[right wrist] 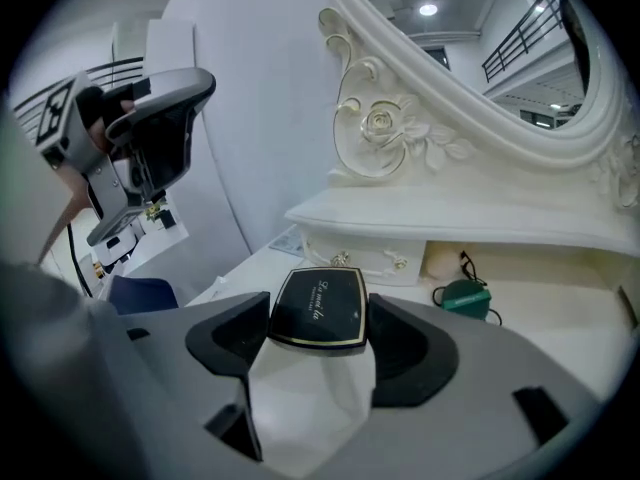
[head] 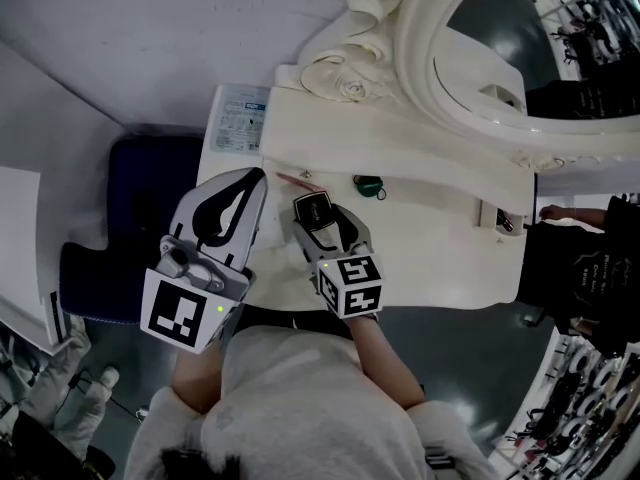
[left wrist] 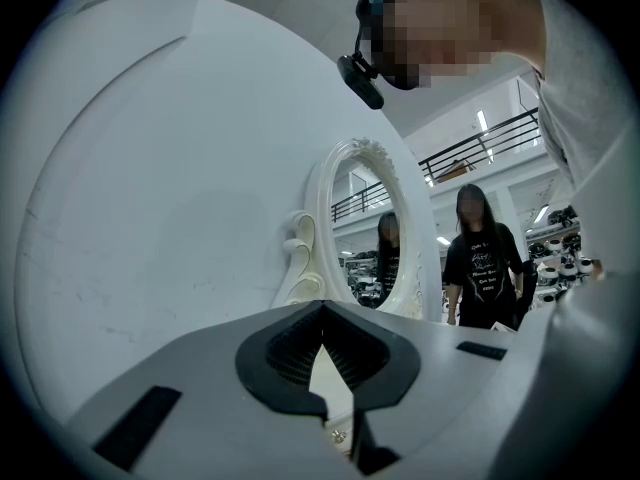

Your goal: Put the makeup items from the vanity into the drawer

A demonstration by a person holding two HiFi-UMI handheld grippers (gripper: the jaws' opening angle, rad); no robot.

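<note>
Right gripper view is showing the right gripper [right wrist: 320,330] clamping a black compact [right wrist: 318,303] over the vanity top [right wrist: 545,303], with a green round item [right wrist: 465,296] lying at the compact's 2 o'clock; left gripper view is showing the left gripper [left wrist: 322,313] pinching together on nothing, hovering at the compact's 9 o'clock

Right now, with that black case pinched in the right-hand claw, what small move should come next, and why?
Probably lower the left gripper to the small drawer and pull it open by a knob. The right gripper grips the black compact, but the drawer front looks closed. The left gripper is shut on nothing and raised in the air, so it seems free for the job.
</note>
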